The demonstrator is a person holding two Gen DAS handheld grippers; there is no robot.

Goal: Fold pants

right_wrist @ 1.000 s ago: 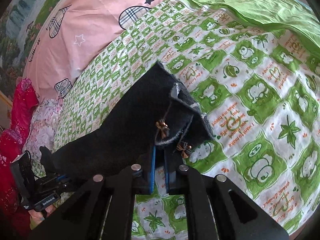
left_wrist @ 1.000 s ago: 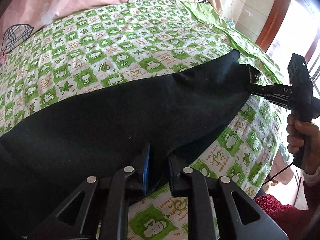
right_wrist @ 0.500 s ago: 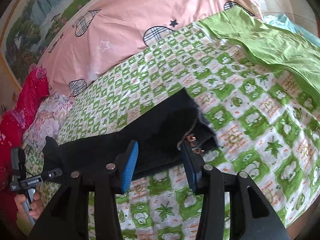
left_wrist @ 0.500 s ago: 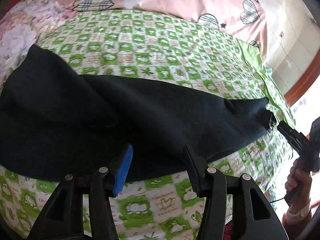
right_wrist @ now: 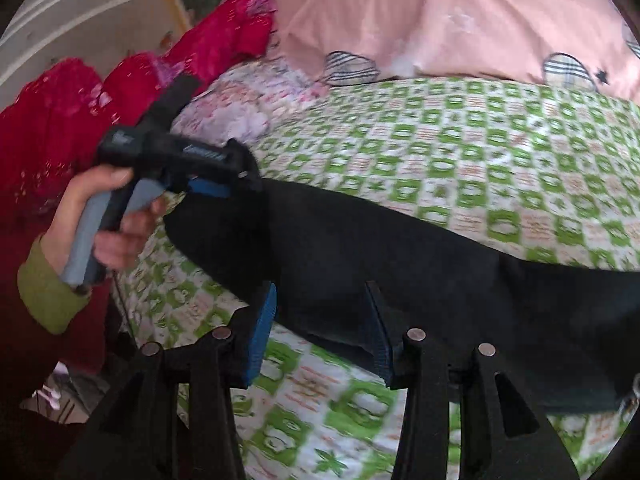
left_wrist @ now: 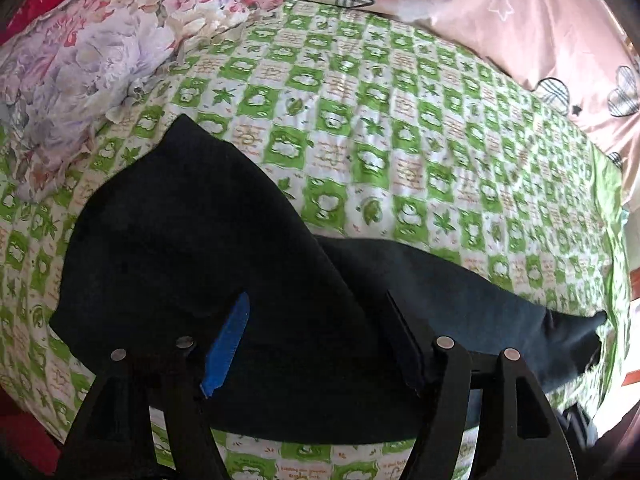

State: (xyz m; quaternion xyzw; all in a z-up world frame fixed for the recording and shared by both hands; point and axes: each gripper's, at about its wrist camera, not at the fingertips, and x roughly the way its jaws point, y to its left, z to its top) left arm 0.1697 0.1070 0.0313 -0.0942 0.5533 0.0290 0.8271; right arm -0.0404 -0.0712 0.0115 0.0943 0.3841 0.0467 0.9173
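The black pants (left_wrist: 224, 264) lie lengthwise on the green checked bedsheet (left_wrist: 400, 152), folded into one long strip, wide end at left, narrow end at right. They also show in the right wrist view (right_wrist: 420, 256). My left gripper (left_wrist: 316, 340) is open, its jaws wide apart just over the pants' near edge, holding nothing. In the right wrist view the left gripper (right_wrist: 240, 176) hovers at the pants' left end. My right gripper (right_wrist: 320, 332) is open above the pants' near edge, empty.
A pink quilt (left_wrist: 500, 12) with plaid hearts lies along the far side. A floral pillow (left_wrist: 72, 64) sits at the left end. Red bedding (right_wrist: 72, 128) is piled beyond it. The bed's near edge runs just below both grippers.
Both grippers, shut on the pants a second ago, have opened and let them drop flat. Both have swung left along the pants toward the wide end.
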